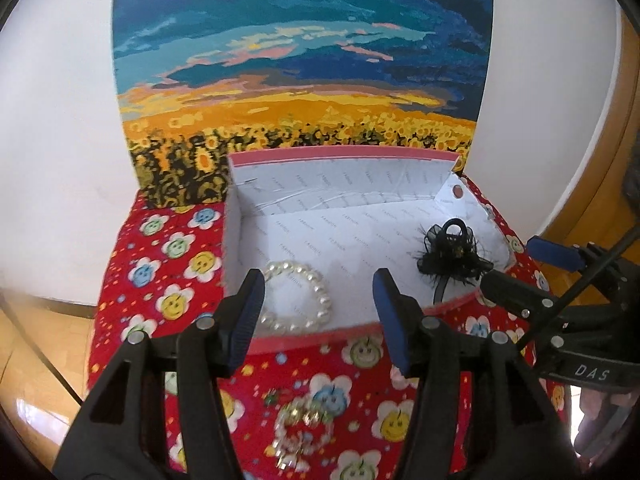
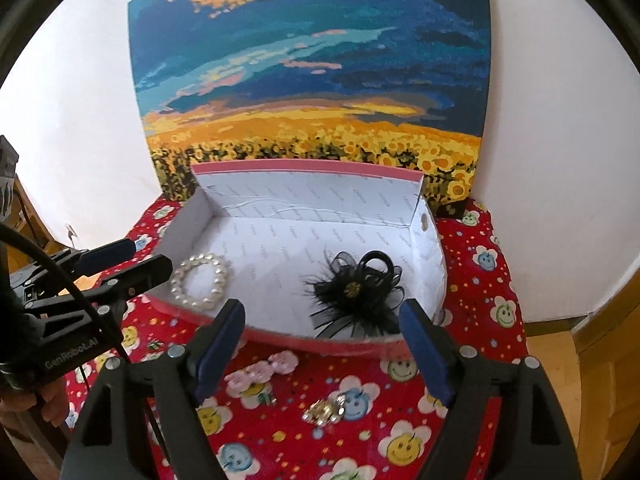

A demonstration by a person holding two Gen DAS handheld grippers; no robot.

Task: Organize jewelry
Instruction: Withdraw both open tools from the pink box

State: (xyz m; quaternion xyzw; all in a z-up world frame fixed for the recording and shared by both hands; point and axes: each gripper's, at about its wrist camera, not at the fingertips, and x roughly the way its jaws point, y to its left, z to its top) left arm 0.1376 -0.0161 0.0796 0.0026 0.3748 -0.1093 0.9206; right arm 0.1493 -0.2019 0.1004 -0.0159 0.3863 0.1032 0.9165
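Observation:
A white box with a pink rim (image 1: 320, 338) (image 2: 280, 338) stands on the red flowered cloth. Inside lie a pearl bracelet (image 1: 298, 300) (image 2: 200, 280) at the left and a black feather hair clip (image 1: 450, 254) (image 2: 356, 290) at the right. My left gripper (image 1: 318, 308) is open and empty, above the box's front rim by the bracelet. My right gripper (image 2: 322, 344) is open and empty, just before the front rim near the hair clip. On the cloth in front lie a beaded gold bracelet (image 1: 300, 428), a pink flower clip (image 2: 260, 370) and a gold brooch (image 2: 326, 410).
A sunflower painting (image 1: 300, 60) (image 2: 312, 72) leans on the white wall behind the box. The small table drops off at left and right to a wooden floor (image 1: 24, 360). Each gripper shows at the edge of the other's view.

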